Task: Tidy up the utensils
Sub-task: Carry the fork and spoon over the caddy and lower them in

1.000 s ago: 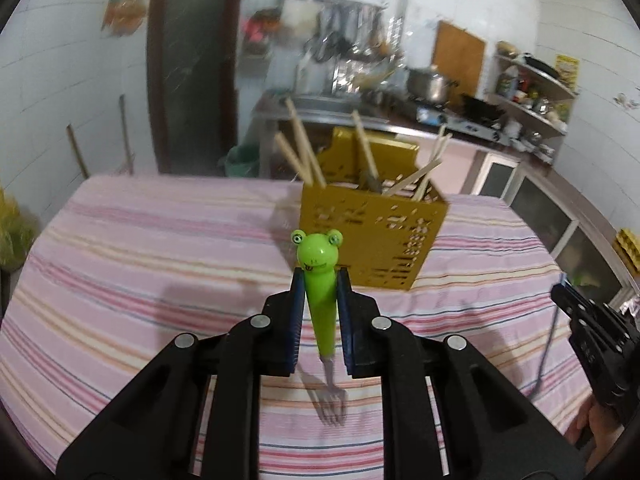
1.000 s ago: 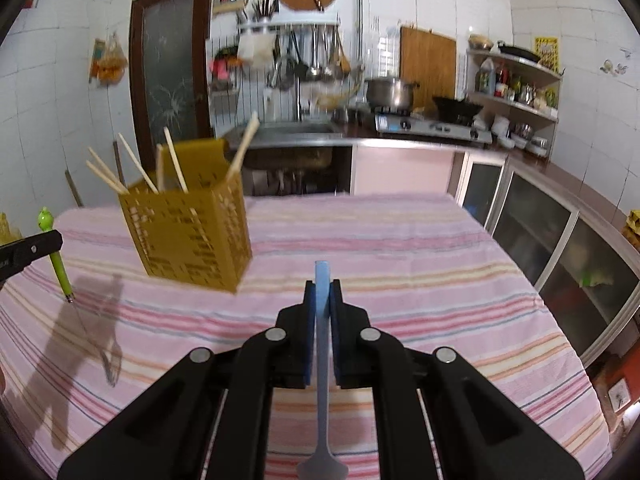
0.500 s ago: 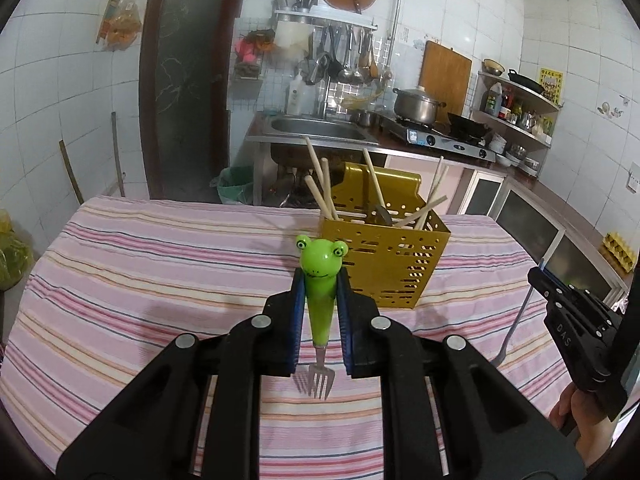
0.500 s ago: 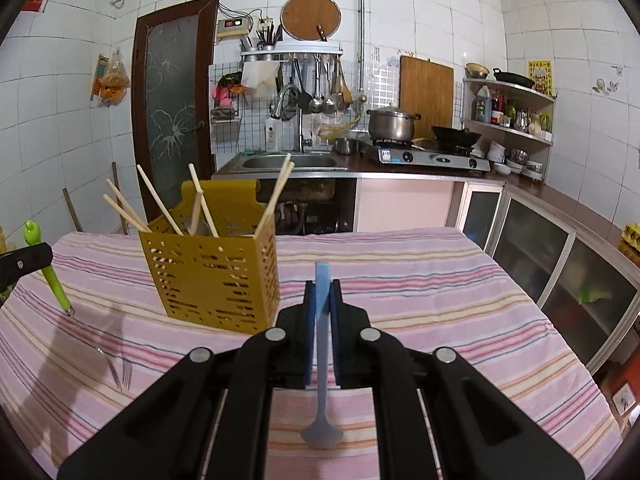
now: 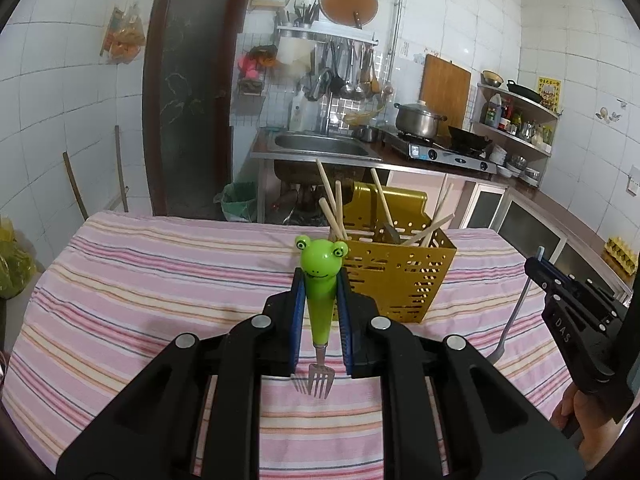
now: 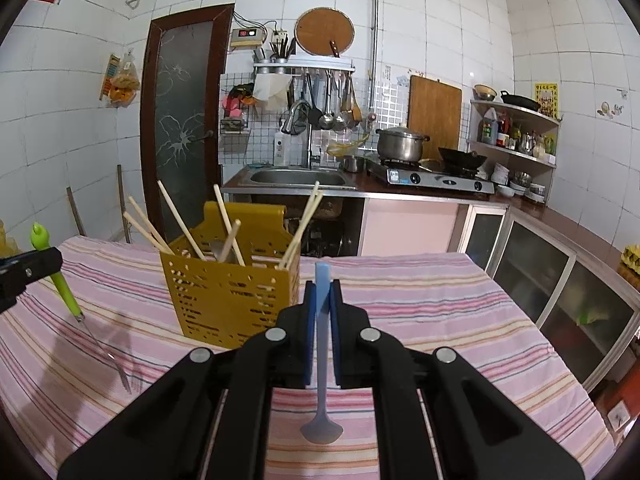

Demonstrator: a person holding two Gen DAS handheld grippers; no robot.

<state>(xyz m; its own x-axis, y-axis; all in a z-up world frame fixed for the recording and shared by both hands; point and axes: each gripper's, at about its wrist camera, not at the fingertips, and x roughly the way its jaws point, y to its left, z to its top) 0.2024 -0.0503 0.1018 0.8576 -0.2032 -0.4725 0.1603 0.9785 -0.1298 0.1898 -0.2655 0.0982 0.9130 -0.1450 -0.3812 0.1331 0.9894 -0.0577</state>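
Yellow perforated plastic, the utensil holder (image 5: 396, 276) stands on the striped tablecloth (image 5: 140, 280), ahead of both my tools and between them. From my left gripper (image 5: 319, 300) it lies ahead and slightly right; from my right gripper (image 6: 321, 320) ahead and left, just beyond the fingertips, so I judge the right nearer. My left jaws clamp the frog-handled fork (image 5: 320, 292), long axis upright, tines down, frog head up. My right jaws clamp the blue spoon (image 6: 321, 344) by its handle, axis near vertical, bowl down. The chopsticks (image 6: 180, 220) lean outward, handle ends up. Both utensils hang clear above the cloth.
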